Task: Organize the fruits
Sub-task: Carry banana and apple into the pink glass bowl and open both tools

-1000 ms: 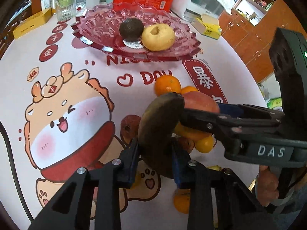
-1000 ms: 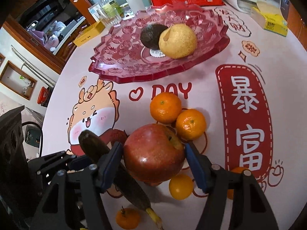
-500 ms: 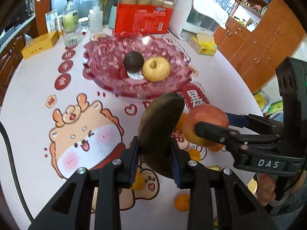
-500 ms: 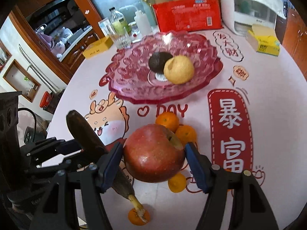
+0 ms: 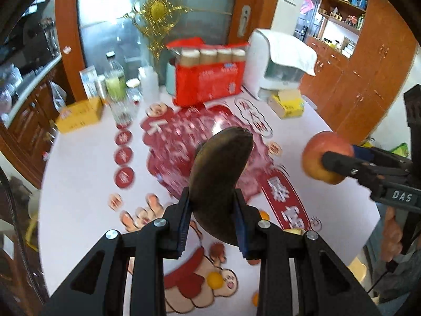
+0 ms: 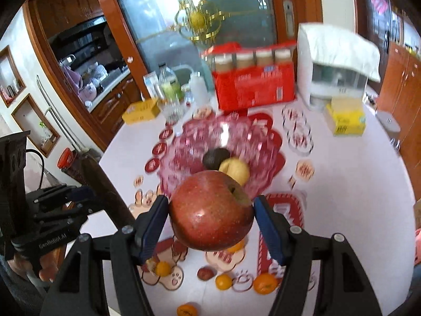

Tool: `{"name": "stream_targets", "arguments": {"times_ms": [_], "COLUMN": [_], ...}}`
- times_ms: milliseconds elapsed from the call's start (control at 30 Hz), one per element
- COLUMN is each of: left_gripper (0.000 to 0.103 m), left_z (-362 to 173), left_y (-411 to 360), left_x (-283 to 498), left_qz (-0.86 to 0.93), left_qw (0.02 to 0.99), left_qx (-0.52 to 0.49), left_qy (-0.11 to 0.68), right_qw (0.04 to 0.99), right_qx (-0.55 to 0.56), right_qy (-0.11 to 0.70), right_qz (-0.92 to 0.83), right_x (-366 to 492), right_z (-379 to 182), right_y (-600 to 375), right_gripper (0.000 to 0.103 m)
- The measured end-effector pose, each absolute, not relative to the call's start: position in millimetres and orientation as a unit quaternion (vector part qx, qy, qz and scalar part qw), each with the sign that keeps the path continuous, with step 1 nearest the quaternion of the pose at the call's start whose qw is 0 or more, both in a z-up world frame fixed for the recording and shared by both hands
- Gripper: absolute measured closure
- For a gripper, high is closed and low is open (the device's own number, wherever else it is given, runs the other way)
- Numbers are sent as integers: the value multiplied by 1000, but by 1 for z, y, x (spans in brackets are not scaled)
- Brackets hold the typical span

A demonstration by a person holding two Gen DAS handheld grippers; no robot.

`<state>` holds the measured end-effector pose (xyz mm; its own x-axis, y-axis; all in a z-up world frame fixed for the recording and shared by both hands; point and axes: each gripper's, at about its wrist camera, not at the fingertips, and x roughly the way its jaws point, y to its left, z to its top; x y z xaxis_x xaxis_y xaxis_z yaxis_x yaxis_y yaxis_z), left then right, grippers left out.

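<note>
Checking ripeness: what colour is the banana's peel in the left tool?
Dark brown-black, overripe banana; clearest in the left wrist view.

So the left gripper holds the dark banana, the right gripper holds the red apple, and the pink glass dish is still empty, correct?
Not quite. The pink glass dish is not empty: the right wrist view shows a dark fruit and a yellow one in it. The left gripper does hold the banana, the right gripper the apple.

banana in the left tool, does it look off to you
Yes: the banana clamped in the left tool is dark brown-black all over, badly overripe. The apple in the right tool looks sound, red and glossy.
</note>
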<state>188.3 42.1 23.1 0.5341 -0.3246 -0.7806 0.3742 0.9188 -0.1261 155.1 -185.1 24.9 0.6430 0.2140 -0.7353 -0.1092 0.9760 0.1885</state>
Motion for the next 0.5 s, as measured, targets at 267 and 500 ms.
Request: {"name": "stream_targets", "arguments": {"times_ms": [267, 500], "left_gripper": [75, 75], "left_z": [60, 43], "left_y": [47, 31], "left_x": [234, 268], "left_qz": [-164, -157], "left_qw": [891, 884], "left_qx": [53, 86], "left_qy": [419, 433], "right_qw": [922, 922], "right_qx": [38, 41], "right_qy": [381, 381], "right_qz": [58, 46], "right_x": [196, 250], "right_z": [59, 45], "right_y": [-200, -209], "right_gripper": [36, 36]}}
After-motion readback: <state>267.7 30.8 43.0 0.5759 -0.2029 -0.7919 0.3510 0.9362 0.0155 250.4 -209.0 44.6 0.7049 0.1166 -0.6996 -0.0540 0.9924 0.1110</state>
